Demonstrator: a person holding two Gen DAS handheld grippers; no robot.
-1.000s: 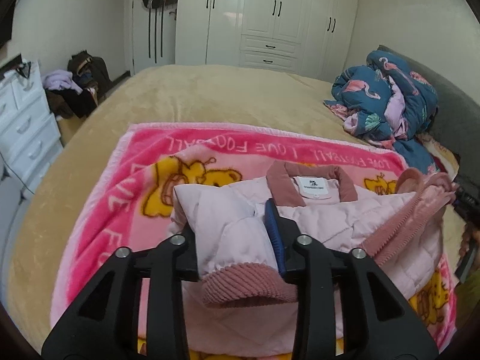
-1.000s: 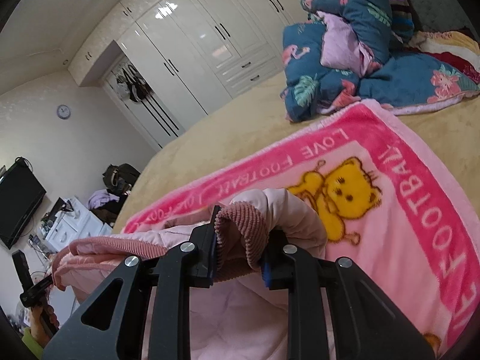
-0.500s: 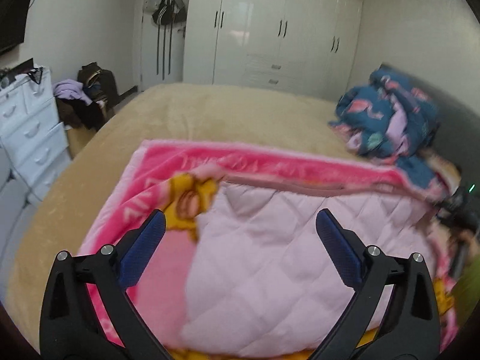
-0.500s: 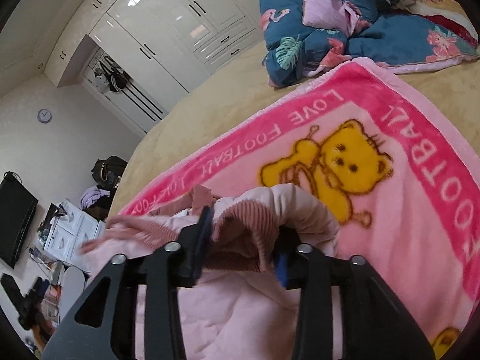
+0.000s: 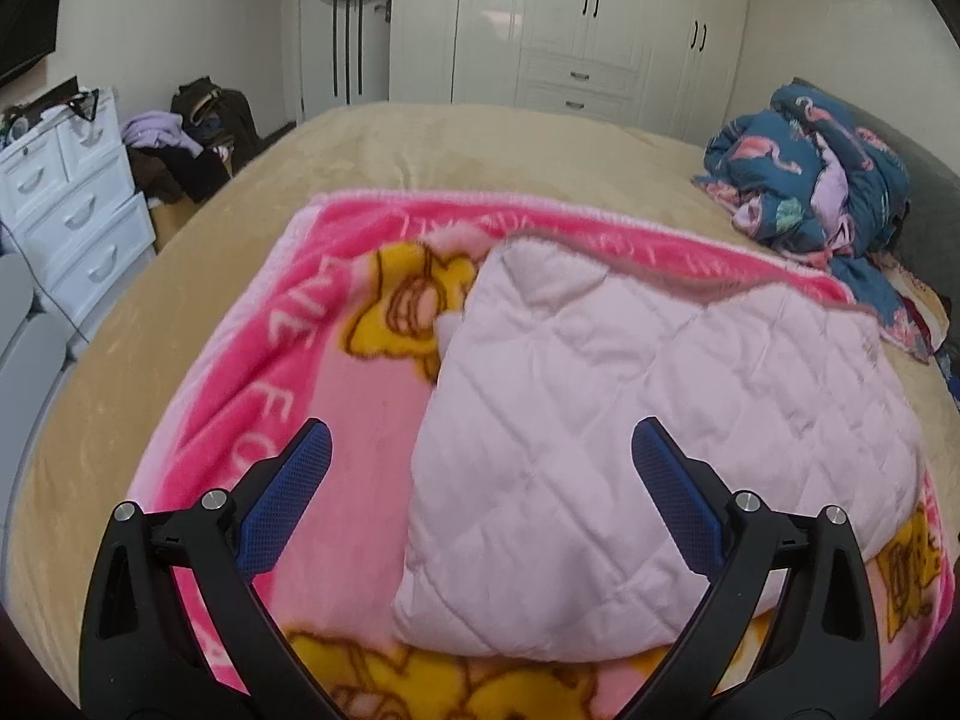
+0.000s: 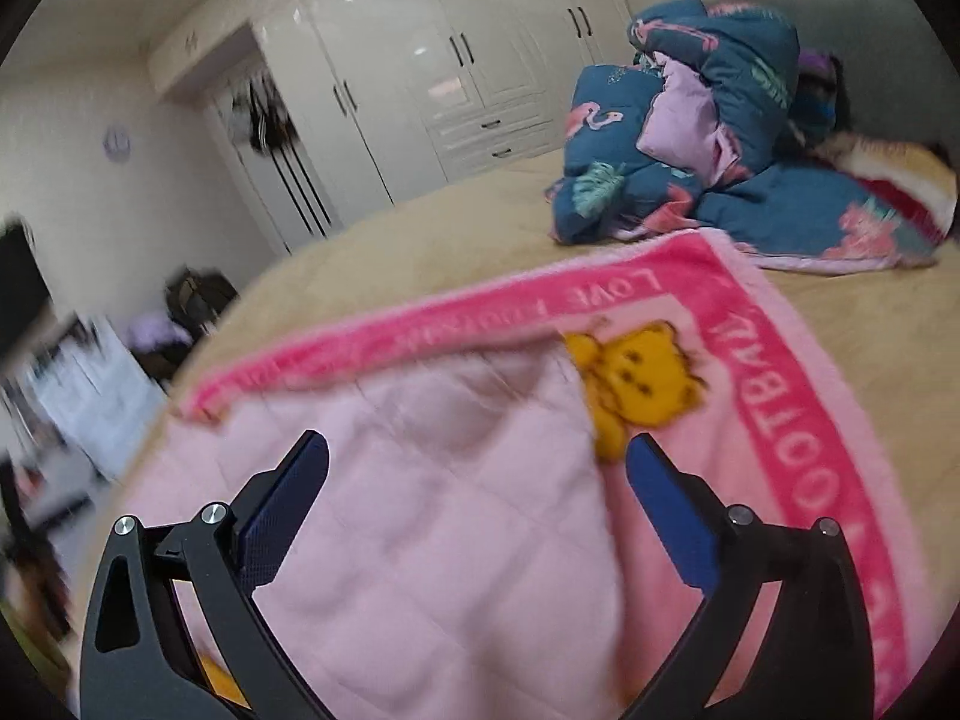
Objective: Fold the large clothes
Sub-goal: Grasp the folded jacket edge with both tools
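A pale pink quilted jacket (image 5: 648, 420) lies folded over, lining side up, on a pink bear-print blanket (image 5: 288, 372) spread on the bed. My left gripper (image 5: 480, 450) hangs open above the jacket's left edge, nothing between its blue pads. In the right wrist view the same jacket (image 6: 432, 516) fills the lower middle, blurred by motion. My right gripper (image 6: 477, 462) straddles the jacket's right edge with its jaws still opening wide; the pads touch no cloth. The blanket (image 6: 798, 420) shows to the right of it.
The tan bedspread (image 5: 480, 144) runs back to white wardrobes (image 5: 576, 18). A heap of blue flamingo-print bedding (image 5: 816, 174) sits at the bed's right by a grey headboard. A white drawer chest (image 5: 72, 204) and piled bags and clothes (image 5: 192, 138) stand left of the bed.
Both grippers held pink corduroy cuffs of the jacket a second ago. The left let go first, then the right. The jacket has dropped flat, folded over on the blanket, collar and label hidden.
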